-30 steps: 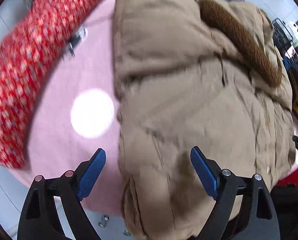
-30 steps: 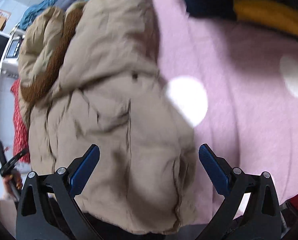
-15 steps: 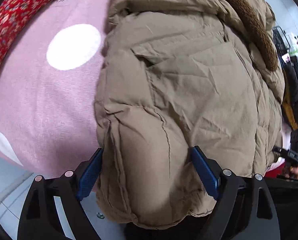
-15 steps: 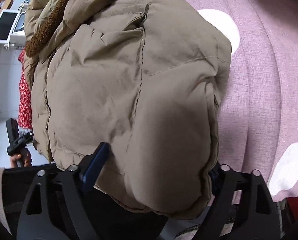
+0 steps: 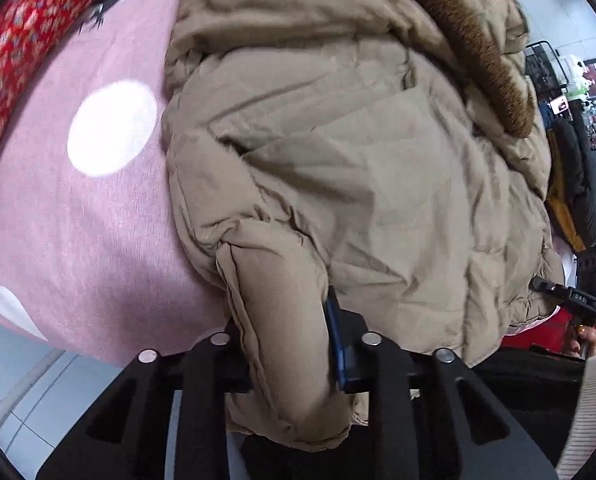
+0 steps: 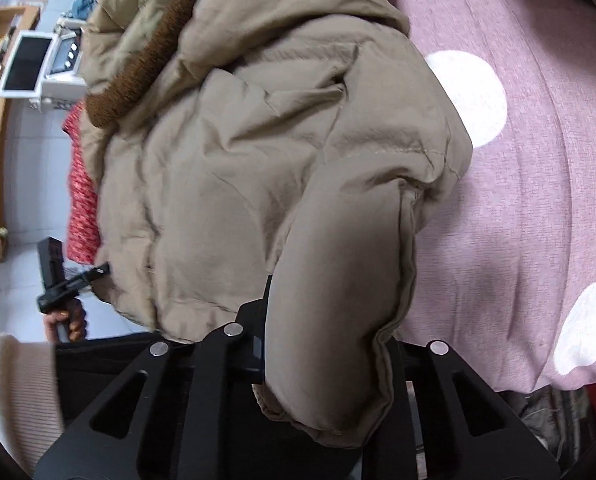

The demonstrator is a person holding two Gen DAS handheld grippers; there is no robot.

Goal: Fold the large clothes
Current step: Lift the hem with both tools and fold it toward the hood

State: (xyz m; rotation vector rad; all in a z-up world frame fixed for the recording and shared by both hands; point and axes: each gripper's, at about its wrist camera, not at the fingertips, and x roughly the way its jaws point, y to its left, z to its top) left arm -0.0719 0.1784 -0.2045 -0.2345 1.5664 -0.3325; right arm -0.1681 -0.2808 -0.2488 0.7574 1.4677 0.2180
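Now both claws grip the near hem of the tan puffer coat (image 5: 350, 184), which lies spread on a pink bedcover with white dots (image 5: 109, 208). The left gripper (image 5: 285, 344) has just closed its jaws, and a thick roll of the coat's near left corner is pinched between them; one blue pad (image 5: 335, 336) shows pressed flat against the fabric on the right side, while the other pad is hidden behind the padding. The right gripper (image 6: 330, 344) has likewise just closed its jaws, and it holds the coat's near right corner, a bulging fold that hides nearly all of both pads, so I judge the grip mainly from the squeezed cloth.

Farther off, the coat's brown fleecy collar trim (image 5: 482, 52) runs along its far edge. A red patterned cloth (image 5: 21, 44) lies on the far left of the bedcover. In the left wrist view a dark garment with a yellow lining (image 5: 574, 196) sits at the far right.

From the right wrist view the person's left hand (image 6: 67, 320) is seen beyond the coat on the left, wrapped round its black handle, with a cream ribbed sleeve (image 6: 13, 388) near it. Pale tiled floor (image 6: 25, 184) shows beyond the bed's left edge, where a white appliance (image 6: 41, 64) stands on a wooden shelf.
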